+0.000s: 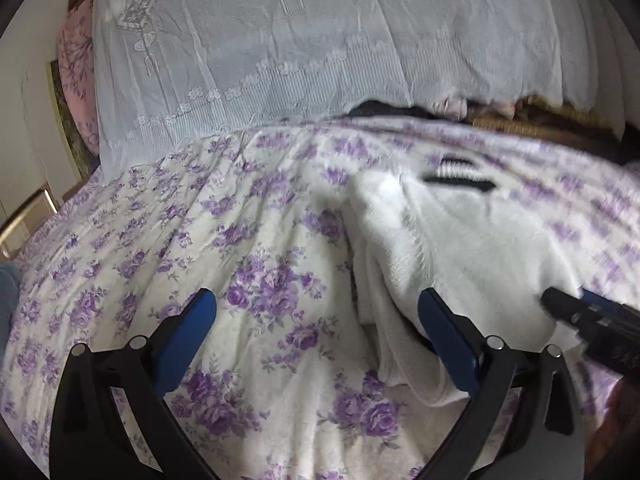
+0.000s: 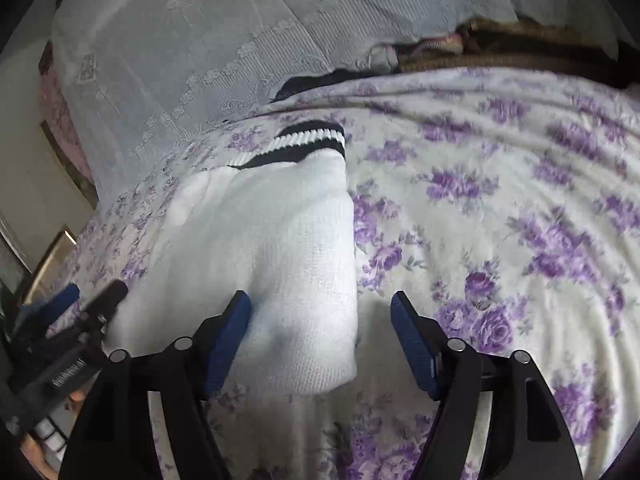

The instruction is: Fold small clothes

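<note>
I see white knit garment (image 2: 256, 248) with black-striped cuff lying at 11 o'clock on floral bedspread (image 2: 500, 220), seemingly folded once. Left gripper (image 1: 316, 336), right gripper (image 2: 320, 340) both spread, empty. Further folds likely remain.

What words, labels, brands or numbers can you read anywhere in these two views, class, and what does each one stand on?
No text can be read for certain.
Left gripper: white lettering along its black body, too blurred and small to read.
Right gripper: pale marks on its black body, blurred, unreadable.
White sweater, floral bedsheet and lace cover: patterns only, no writing.
</note>
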A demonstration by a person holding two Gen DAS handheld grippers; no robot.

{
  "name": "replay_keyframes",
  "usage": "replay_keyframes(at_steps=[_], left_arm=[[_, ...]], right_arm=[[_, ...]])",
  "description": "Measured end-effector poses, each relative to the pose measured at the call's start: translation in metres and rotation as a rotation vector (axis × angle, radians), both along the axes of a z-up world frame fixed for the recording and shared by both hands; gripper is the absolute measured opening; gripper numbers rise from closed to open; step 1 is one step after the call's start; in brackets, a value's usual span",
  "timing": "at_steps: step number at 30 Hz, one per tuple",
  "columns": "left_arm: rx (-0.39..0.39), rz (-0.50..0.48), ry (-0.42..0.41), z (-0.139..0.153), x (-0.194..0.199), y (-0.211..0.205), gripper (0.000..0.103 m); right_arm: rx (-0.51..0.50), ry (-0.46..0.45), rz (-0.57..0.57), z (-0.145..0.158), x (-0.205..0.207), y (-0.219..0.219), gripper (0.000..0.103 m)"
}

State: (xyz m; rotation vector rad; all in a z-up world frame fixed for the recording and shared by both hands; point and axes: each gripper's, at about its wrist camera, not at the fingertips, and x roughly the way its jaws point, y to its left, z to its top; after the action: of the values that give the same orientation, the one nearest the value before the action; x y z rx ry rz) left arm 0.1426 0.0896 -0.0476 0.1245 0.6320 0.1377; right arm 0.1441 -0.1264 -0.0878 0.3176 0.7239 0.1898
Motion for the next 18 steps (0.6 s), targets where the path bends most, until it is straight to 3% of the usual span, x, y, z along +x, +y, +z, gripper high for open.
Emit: replay_keyframes(at_steps=[2,4,11,18], left_arm=[[0.026,0.025,0.063,-0.011,0.011,0.0,0.099],[0.0,0.028,0.083,-0.014,0.012,0.005,0.099],[0.036,0.022,0.023,-0.008,0.001,-0.001,0.098],[0.021,0.003,-0.051,0.006,-0.01,-0.002,0.098]], right_arm=[[0.02,0.007,-0.002,-0.002,-0.001,-0.002,0.077],[0.005,-0.002,-0.005,0.0,-0.003,0.0,0.078],[-0.04,-0.118,-0.028,0.016,-0.019,0.005,0.078],[-0.136,-0.199,-0.006,0.028,-0.029,0.024,0.078]])
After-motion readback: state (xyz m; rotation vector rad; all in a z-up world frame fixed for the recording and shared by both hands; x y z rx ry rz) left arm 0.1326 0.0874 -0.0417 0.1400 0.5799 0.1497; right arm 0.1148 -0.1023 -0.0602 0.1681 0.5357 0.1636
